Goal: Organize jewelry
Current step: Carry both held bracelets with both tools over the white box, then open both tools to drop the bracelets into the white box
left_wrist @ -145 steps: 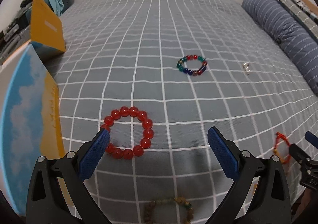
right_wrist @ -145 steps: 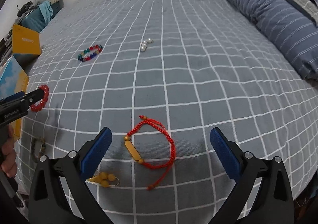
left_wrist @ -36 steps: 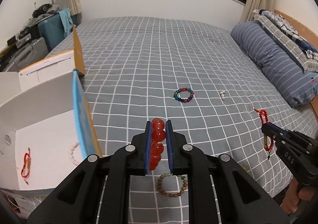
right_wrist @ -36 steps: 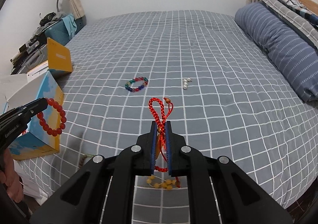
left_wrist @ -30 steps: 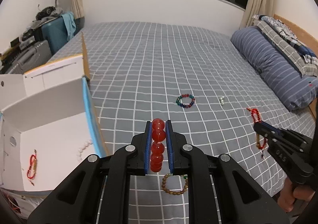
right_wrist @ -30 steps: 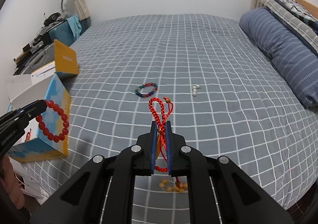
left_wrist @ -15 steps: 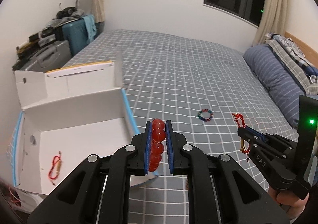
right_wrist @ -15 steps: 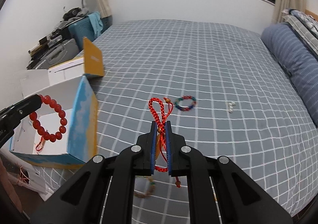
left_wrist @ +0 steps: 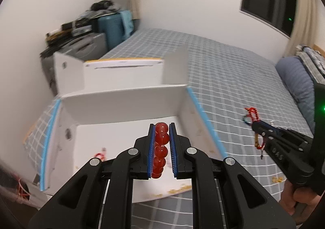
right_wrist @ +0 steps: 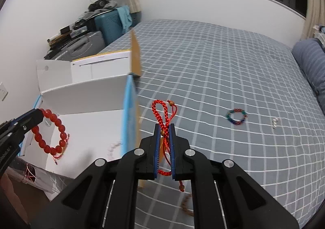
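You've swung both grippers leftward: left gripper, clamped on the beads, hangs over the box; right gripper, pinching the cord bracelet, sits beyond the box's right wall.

Grey checked bed with white box, multicolour bracelet, small silver piece.

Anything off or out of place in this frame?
Nothing damaged. Left gripper holds the red bead bracelet above the open white box; the multicolor bracelet and a small silver piece lie loose on the bed.
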